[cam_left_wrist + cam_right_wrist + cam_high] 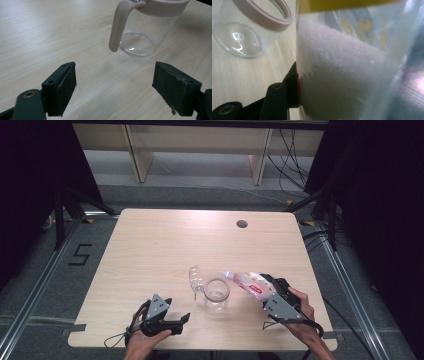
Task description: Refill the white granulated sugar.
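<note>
Clear jar [216,294] at table's [150,250] front centre, lid [195,279] beside it | right gripper [264,289] pinching sugar bag [248,284], tilted at rim | left gripper [181,321] spread, idle | step: pouring, seemingly about to start | next: likely tip mouth over opening

You have a light wooden table with rounded corners [165,245] in front of you. Near its far edge, to the right of the middle, there is a round dark cable hole [242,224]. Close to the middle of the table lies a clear plastic lid [195,279]. On the grey floor at your left, you see a black mark in the shape of the number five [80,255]. Beyond the table stands pale wooden furniture with slanted legs [140,155], and black cables [292,165] hang at the right.
</note>
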